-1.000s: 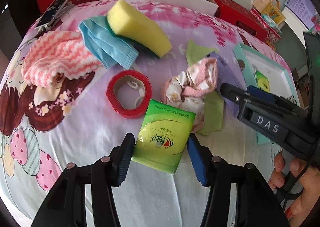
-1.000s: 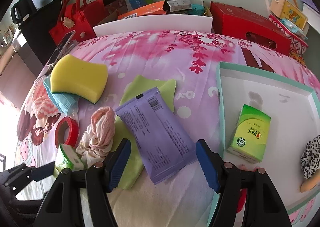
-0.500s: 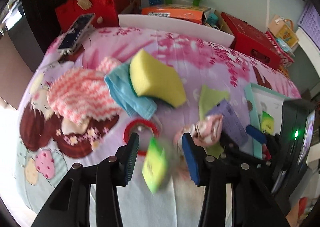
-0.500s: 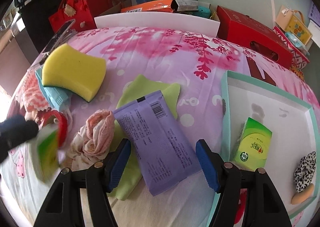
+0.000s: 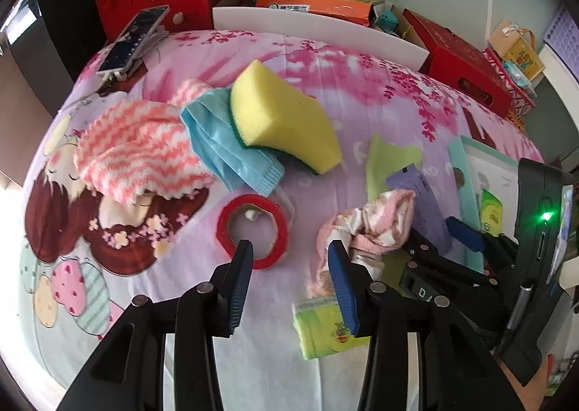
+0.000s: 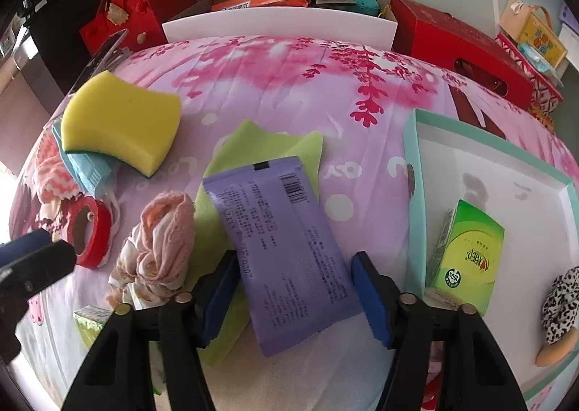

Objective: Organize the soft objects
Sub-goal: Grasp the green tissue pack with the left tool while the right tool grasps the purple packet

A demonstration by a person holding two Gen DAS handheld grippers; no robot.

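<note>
1. The left tool (image 5: 291, 246) hangs released over the sheet-covered worktop (image 5: 181, 302). Its jaws have just been closing, with nothing between them. A green tissue pack (image 5: 322, 324), glossy and crumpled, lies loose under its right finger.
2. The right tool (image 6: 295, 257) straddles a flat purple foil packet (image 6: 286, 240). Its jaws have just been closing and the blue ribbed pads sit close beside the packet's long edges, with no squeeze visible.
3. Only the right view shows inside the teal-rimmed tray (image 6: 412, 193): a second green tissue pack (image 6: 466, 248) and a leopard-print fabric piece (image 6: 561, 298).
4. Mid-worktop lie a scrunched pink cloth (image 5: 372, 226), a red tape ring (image 5: 253, 230) and a thin green cloth (image 6: 253, 143) under the packet.
5. Farther off, a curved yellow sponge (image 5: 282, 121) rests on a pleated blue mask (image 5: 224, 150).
6. Only the left view shows the whole fluffy pink-striped towel (image 5: 137, 143) and a phone (image 5: 134, 38) beyond it.
</note>
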